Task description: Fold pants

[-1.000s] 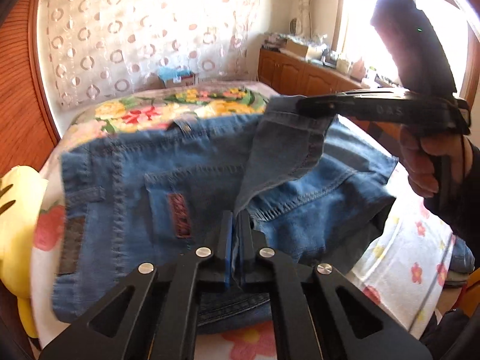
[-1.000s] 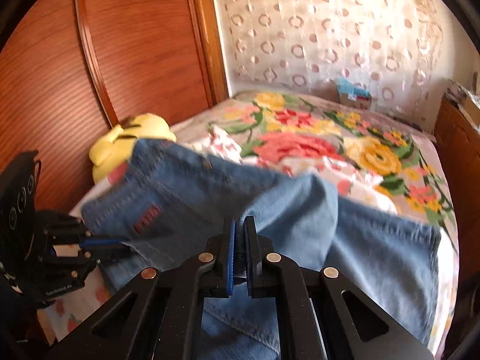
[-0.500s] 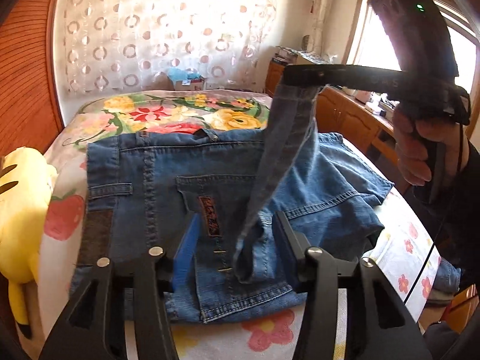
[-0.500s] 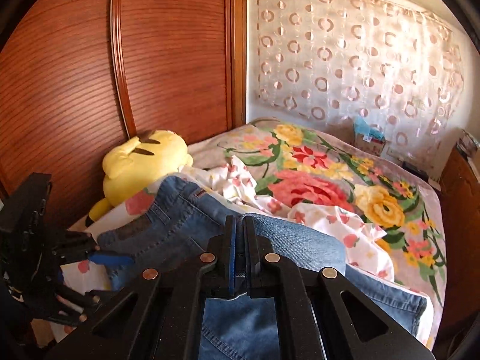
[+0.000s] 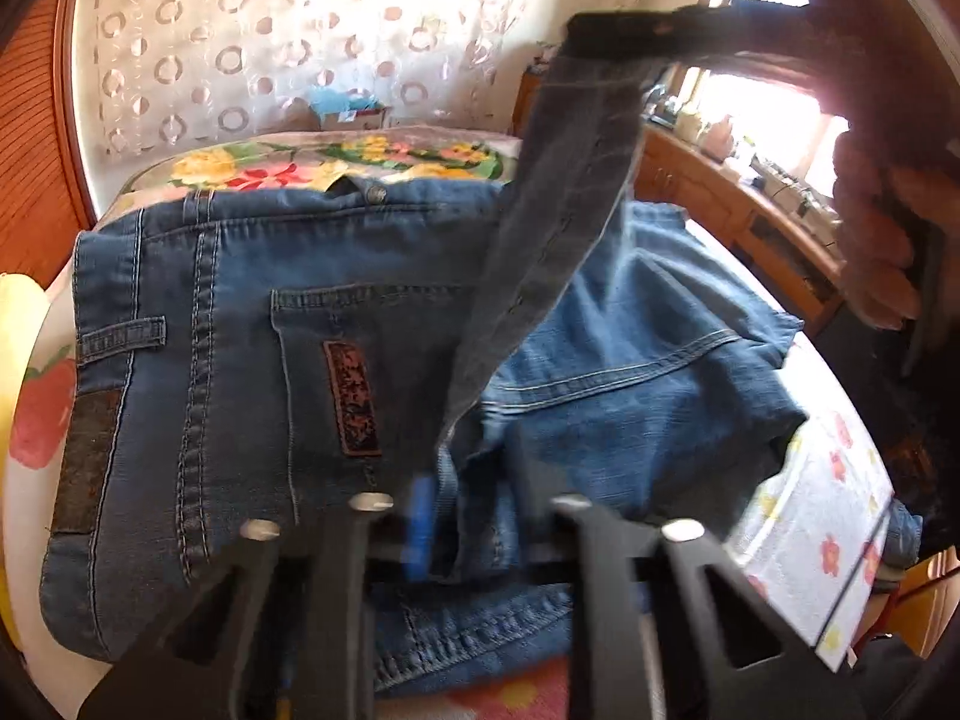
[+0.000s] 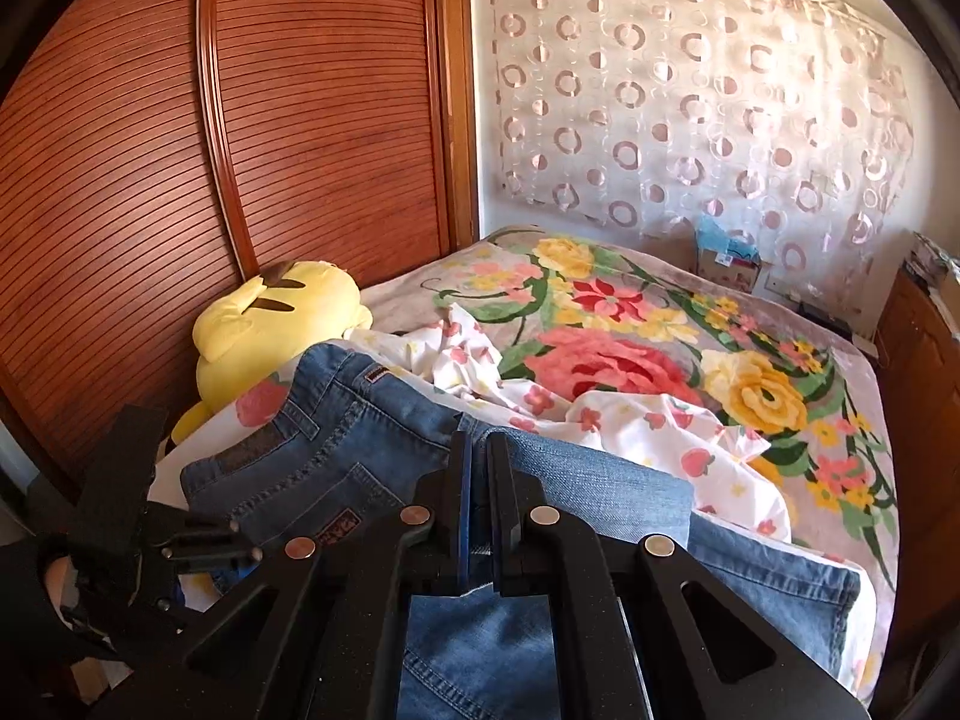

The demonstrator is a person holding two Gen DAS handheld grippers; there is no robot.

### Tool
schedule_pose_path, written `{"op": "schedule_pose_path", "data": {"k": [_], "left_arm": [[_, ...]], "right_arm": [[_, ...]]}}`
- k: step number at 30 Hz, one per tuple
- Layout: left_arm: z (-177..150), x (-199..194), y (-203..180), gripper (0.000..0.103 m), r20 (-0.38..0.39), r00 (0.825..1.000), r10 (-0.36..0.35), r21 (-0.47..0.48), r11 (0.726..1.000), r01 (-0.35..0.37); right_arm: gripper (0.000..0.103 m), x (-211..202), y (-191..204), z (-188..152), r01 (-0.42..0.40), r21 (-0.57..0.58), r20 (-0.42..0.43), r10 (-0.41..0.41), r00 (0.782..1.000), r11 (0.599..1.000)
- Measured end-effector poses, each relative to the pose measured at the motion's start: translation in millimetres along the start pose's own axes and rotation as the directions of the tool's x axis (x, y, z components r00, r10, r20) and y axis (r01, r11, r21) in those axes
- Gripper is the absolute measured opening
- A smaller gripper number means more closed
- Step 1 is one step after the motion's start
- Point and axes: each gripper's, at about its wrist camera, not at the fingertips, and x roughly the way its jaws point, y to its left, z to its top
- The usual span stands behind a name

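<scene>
Blue jeans (image 5: 240, 312) lie on the bed with the back pocket and its brown patch facing up. One leg (image 5: 558, 210) rises from them as a taut strip to my right gripper (image 5: 660, 42), which is shut on its hem up high. In the right wrist view the right gripper (image 6: 478, 480) pinches denim (image 6: 336, 438) between its pads. My left gripper (image 5: 474, 510) is low over the jeans' near edge, blurred, its jaws closing on a fold of denim at the foot of the raised leg. The left gripper (image 6: 180, 546) also shows at the lower left of the right wrist view.
The bed has a flowered cover (image 6: 630, 324) and a crumpled white sheet (image 6: 648, 426). A yellow plush toy (image 6: 270, 324) lies against the wooden wardrobe (image 6: 180, 180) on the left. A wooden cabinet (image 5: 750, 228) stands on the right, where a hand (image 5: 870, 240) holds the right gripper.
My left gripper let go of the denim, opened wide, sank toward the jeans and has closed again around a fold. The right gripper lifted the leg higher, pulling it taut.
</scene>
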Motion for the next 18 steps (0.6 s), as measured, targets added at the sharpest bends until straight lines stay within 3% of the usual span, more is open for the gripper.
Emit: {"op": "schedule_pose_path", "data": {"k": [2,8,13,18], "left_arm": [[0,-16,-1,0.007,0.035,0.999,0.006,0.007,1.000,-0.007],[-6,-66,24,0.007,0.111,0.992,0.067,-0.039,0.997,-0.063],[-21,-83,63,0.007,0.090,0.983,0.160,-0.106,0.983,-0.151],[-33,-79,79,0.007,0.051,0.981,0.188,-0.135,0.974,-0.180]], "right_arm": [[0.004,6,3,6,-0.006,-0.016,0.000,0.006,1.000,1.000],[0.004,35,20,32,-0.071,-0.058,0.008,0.071,0.997,0.996],[0.004,79,43,52,-0.126,-0.090,-0.028,0.124,0.992,0.988],[0.008,124,50,60,-0.129,-0.081,-0.086,0.122,0.989,0.988]]}}
